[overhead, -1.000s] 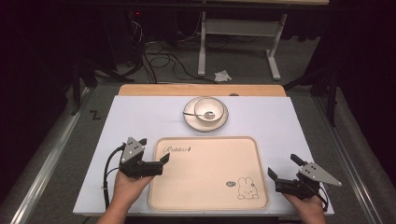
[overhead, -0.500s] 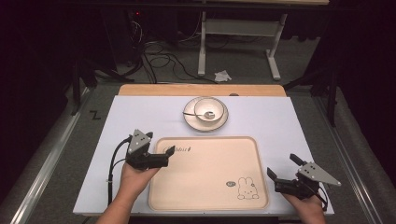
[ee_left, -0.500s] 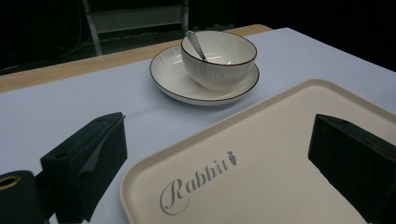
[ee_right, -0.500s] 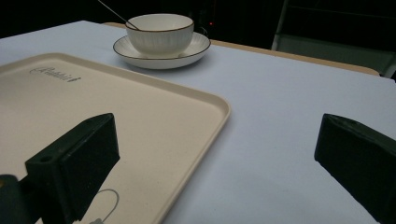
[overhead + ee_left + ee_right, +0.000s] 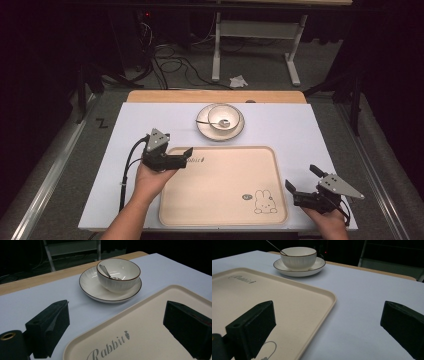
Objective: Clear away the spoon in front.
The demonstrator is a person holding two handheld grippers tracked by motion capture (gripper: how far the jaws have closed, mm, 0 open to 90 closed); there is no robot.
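Observation:
A beige tray (image 5: 220,195) printed with "Rabbit" and a bunny lies at the table's near middle. Beyond it a white bowl (image 5: 223,117) with a spoon (image 5: 223,122) in it stands on a white plate (image 5: 220,132). My left gripper (image 5: 186,157) hovers open over the tray's far left corner, empty. In the left gripper view the left gripper (image 5: 118,306) points at the bowl (image 5: 120,277), spoon (image 5: 105,271) and plate (image 5: 92,287) across the tray (image 5: 150,335). My right gripper (image 5: 301,177) stands open and empty beside the tray's near right corner; the right gripper (image 5: 328,307) straddles the rim of the tray (image 5: 262,290), bowl (image 5: 298,257) far off.
A white mat (image 5: 310,130) covers the table, with a wooden strip (image 5: 215,96) along its far edge. On the floor beyond lie cables (image 5: 170,55), a crumpled paper (image 5: 238,80) and a metal desk frame (image 5: 255,30). Bare mat stretches on both sides of the tray.
My left gripper has moved forward and to the right, from beside the tray's left edge to over its far left corner. The right gripper has stayed put.

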